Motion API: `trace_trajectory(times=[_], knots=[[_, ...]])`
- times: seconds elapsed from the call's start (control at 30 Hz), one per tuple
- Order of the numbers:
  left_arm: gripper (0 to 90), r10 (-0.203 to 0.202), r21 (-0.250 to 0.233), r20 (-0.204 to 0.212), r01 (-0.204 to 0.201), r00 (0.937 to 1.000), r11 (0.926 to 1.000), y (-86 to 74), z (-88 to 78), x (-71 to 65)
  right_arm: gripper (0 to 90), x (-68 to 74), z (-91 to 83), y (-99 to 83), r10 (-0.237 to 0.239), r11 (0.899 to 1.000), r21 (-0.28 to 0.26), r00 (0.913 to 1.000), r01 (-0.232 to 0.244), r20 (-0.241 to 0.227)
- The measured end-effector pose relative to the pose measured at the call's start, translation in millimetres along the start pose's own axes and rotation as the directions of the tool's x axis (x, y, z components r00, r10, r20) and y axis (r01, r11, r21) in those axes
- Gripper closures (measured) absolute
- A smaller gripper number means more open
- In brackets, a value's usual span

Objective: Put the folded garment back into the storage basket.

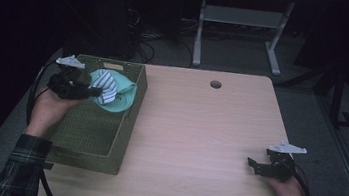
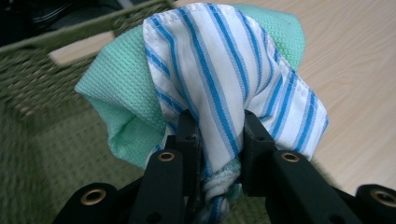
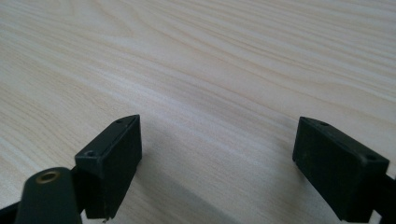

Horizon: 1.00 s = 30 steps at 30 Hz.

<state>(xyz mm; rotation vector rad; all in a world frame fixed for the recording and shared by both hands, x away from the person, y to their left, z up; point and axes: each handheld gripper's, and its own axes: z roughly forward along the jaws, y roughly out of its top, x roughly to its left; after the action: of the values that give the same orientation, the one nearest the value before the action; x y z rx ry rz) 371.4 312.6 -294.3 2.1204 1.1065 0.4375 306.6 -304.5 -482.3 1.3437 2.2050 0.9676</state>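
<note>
The left gripper (image 1: 94, 89) is squeezing a bundle of two cloths. One is a striped cloth (image 1: 105, 87), white with blue lines, and the other is a green cloth (image 1: 123, 94) folded around it. In the left gripper view the two black jaws pinch the striped cloth (image 2: 219, 88) between them, and the green cloth (image 2: 123, 100) puffs out at about 10 o'clock from the jaws.

The bundle hangs over the far part of a green woven basket (image 1: 104, 157). In the high view the basket sits at about 9 o'clock on the wooden table (image 1: 196, 151). The green cloth droops down by the basket's right wall, but you cannot tell if it touches it.

The right gripper (image 1: 255, 166) sits low near the table at about 4 o'clock in the high view, well apart from the basket. In the right gripper view its jaws stand wide with bare table (image 3: 210, 70) between them, so it is let go and grips no thing
</note>
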Motion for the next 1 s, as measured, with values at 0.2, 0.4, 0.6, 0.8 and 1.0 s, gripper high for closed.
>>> trace_trajectory(times=[0.2, 0.4, 0.6, 0.8, 1.0], knots=[[72.5, -0.035, 0.023, -0.034, 0.035, 0.9988, 0.9991, -19.3, 6.6, 13.7, 15.4, -0.1, 0.0, 0.0, 0.0, 1.0, 0.0, 1.0, 0.0, 0.001], [72.5, -0.065, 0.055, -0.058, 0.068, 0.9962, 0.9961, -38.2, 21.5, 24.9, 15.4, -0.1, 0.1, 0.0, 0.001, 1.0, 0.0, 1.0, -0.001, 0.002], [72.3, -0.082, 0.081, -0.069, 0.088, 0.9942, 0.9929, -51.2, 35.1, 32.3, 15.4, -0.1, 0.1, 0.0, 0.002, 1.0, -0.001, 1.0, -0.002, 0.002], [72.1, -0.085, 0.092, -0.064, 0.091, 0.9943, 0.9916, -59.6, 47.5, 34.7, 15.4, 0.1, 0.0, 0.0, 0.003, 1.0, -0.001, 1.0, -0.003, 0.004], [71.7, -0.097, 0.114, -0.065, 0.104, 0.9932, 0.9881, -68.6, 56.5, 37.5, 15.4, 0.1, 0.0, 0.0, 0.003, 1.0, -0.001, 1.0, -0.003, 0.004]])
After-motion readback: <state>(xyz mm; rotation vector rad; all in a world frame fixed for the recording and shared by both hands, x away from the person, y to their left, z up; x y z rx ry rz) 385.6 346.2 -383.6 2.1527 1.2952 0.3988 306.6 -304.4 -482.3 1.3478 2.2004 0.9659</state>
